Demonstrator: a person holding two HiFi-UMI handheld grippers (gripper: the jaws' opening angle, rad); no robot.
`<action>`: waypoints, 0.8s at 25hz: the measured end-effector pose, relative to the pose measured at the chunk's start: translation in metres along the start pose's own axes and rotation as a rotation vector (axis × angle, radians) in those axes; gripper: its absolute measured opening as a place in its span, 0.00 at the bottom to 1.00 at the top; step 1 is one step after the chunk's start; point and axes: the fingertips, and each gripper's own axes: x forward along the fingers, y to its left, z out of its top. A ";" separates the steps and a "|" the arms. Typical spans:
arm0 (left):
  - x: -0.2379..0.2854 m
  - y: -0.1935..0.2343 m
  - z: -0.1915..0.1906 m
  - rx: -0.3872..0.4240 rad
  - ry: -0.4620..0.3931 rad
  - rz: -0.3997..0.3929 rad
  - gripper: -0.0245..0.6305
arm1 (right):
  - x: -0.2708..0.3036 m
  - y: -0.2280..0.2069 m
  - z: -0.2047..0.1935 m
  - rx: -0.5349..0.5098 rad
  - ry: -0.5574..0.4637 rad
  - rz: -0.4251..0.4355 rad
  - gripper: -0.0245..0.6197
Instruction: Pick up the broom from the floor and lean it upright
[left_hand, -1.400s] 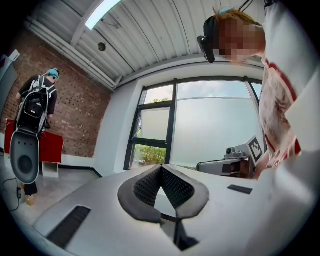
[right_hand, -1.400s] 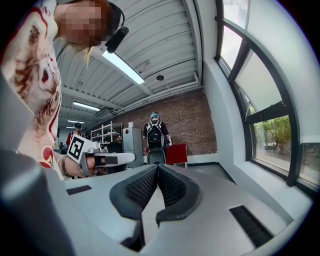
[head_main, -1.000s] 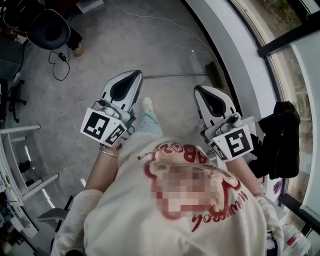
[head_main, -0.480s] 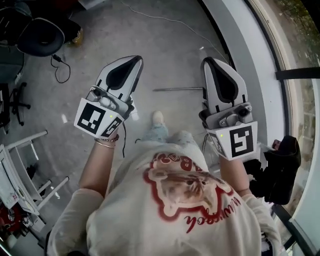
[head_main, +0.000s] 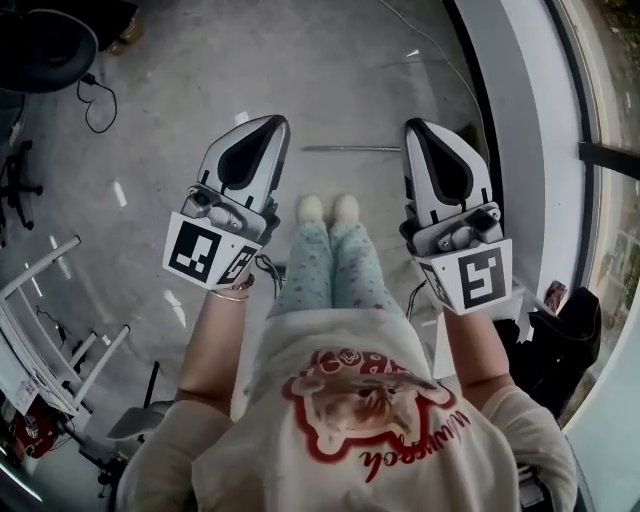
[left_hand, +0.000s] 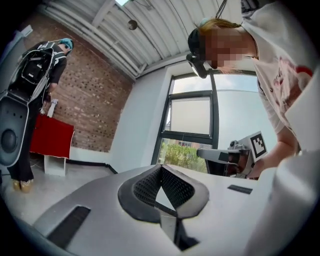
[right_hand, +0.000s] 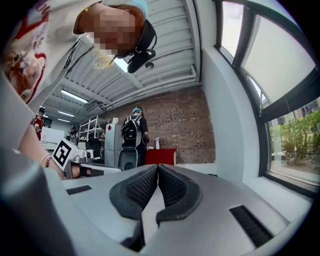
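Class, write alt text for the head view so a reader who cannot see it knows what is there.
Seen from above, a person holds the left gripper and right gripper out level, both shut and empty, above a grey floor. The broom lies on the floor ahead, its handle showing between them.

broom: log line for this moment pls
grey metal-handled broom: lying flat, untouched | left tongs: shut, empty | right tongs: shut, empty
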 end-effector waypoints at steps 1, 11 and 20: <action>0.003 0.005 -0.016 0.003 0.016 0.006 0.06 | 0.005 0.000 -0.017 0.004 0.018 0.022 0.08; 0.014 0.074 -0.156 -0.024 0.080 0.074 0.06 | 0.063 0.026 -0.200 -0.025 0.149 0.171 0.08; -0.001 0.118 -0.287 -0.063 0.141 0.093 0.06 | 0.084 0.079 -0.355 -0.035 0.243 0.399 0.08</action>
